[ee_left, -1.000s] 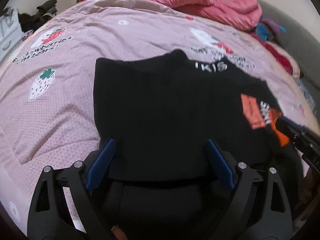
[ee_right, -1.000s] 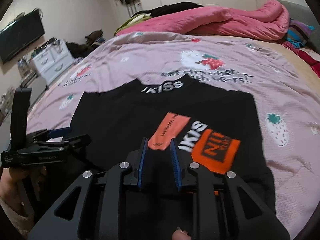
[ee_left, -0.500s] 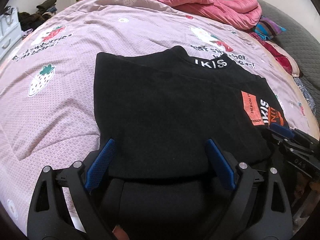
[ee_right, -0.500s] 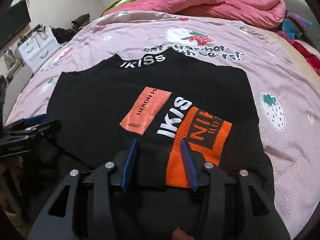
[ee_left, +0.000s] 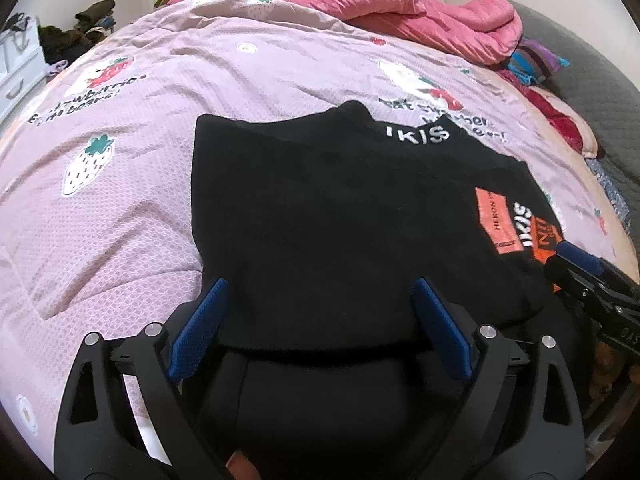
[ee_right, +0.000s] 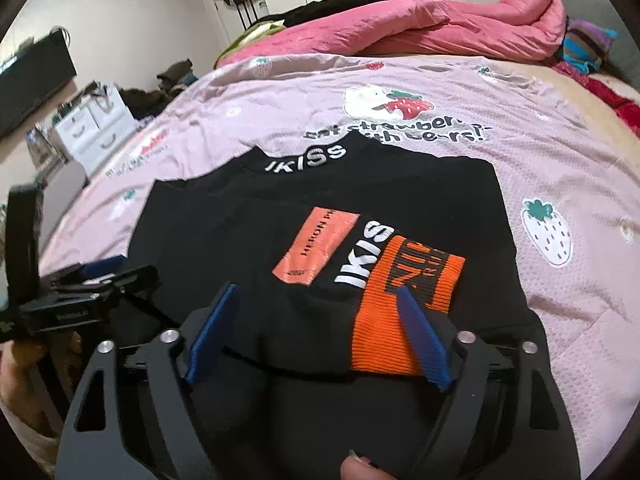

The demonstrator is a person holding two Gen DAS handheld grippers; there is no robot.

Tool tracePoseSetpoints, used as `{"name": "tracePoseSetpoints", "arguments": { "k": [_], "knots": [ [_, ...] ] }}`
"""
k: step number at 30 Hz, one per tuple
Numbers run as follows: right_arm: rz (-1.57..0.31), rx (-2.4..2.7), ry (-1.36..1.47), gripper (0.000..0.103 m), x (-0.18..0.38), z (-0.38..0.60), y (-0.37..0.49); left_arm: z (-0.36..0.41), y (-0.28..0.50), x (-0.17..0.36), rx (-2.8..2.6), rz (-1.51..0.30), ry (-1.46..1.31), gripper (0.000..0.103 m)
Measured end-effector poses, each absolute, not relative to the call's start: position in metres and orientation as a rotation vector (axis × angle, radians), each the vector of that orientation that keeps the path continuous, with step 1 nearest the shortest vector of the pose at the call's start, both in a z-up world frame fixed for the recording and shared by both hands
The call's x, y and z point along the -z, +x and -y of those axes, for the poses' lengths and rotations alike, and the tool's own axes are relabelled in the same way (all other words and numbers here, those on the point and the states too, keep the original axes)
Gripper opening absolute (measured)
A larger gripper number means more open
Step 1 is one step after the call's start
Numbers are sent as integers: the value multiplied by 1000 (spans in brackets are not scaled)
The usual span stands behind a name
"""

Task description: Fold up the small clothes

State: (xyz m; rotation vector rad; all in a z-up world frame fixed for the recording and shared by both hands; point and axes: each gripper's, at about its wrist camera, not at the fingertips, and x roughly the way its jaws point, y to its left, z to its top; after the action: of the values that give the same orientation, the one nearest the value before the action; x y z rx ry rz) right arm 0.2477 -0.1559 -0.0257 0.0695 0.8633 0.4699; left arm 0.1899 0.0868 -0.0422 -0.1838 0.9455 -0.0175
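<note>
A black sweater (ee_left: 328, 220) with a white "IKISS" collar and orange patches lies folded on the pink strawberry-print bed sheet (ee_left: 132, 208). In the right wrist view the sweater (ee_right: 248, 236) shows its orange cuff (ee_right: 404, 304) folded across the front. My left gripper (ee_left: 320, 300) is open, its blue fingers straddling the sweater's near left edge. My right gripper (ee_right: 316, 308) is open over the orange cuff at the sweater's near right edge. The right gripper also shows at the right edge of the left wrist view (ee_left: 580, 268), and the left gripper at the left of the right wrist view (ee_right: 100, 276).
A bunched pink duvet (ee_right: 432, 20) lies across the far end of the bed. Colourful clothes (ee_left: 536, 60) pile at the far right by a grey headboard (ee_left: 592, 68). White drawers (ee_right: 96, 128) and a dark screen (ee_right: 32, 80) stand left of the bed.
My right gripper has opened wide, from nearly closed a second ago, and settled over the orange cuff. My left gripper has stayed open in place.
</note>
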Motion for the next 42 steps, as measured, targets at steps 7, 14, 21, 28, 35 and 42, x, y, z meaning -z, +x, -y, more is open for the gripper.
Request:
{"name": "tracePoseSetpoints", "arguments": {
  "k": [7,14,21,28,35,42],
  "knots": [
    [-830,-461,104,94,18,162,246,-92,183,33,23,-918,-219,94],
    [-806,-455,96,96,13,162,242,-92,176,20,7,-870,-200,94],
    [-789,-448,87,96,9,164,237,-97,169,15,-1,-851,-211,94],
    [-775,-441,77,97,5,165,232,-97,163,14,-8,-844,-211,94],
    [-755,-428,73,97,0,173,223,-103,151,4,-18,-813,-231,94],
    [-750,-411,97,97,0,189,210,-114,128,-2,-47,-777,-238,94]
  ]
}}
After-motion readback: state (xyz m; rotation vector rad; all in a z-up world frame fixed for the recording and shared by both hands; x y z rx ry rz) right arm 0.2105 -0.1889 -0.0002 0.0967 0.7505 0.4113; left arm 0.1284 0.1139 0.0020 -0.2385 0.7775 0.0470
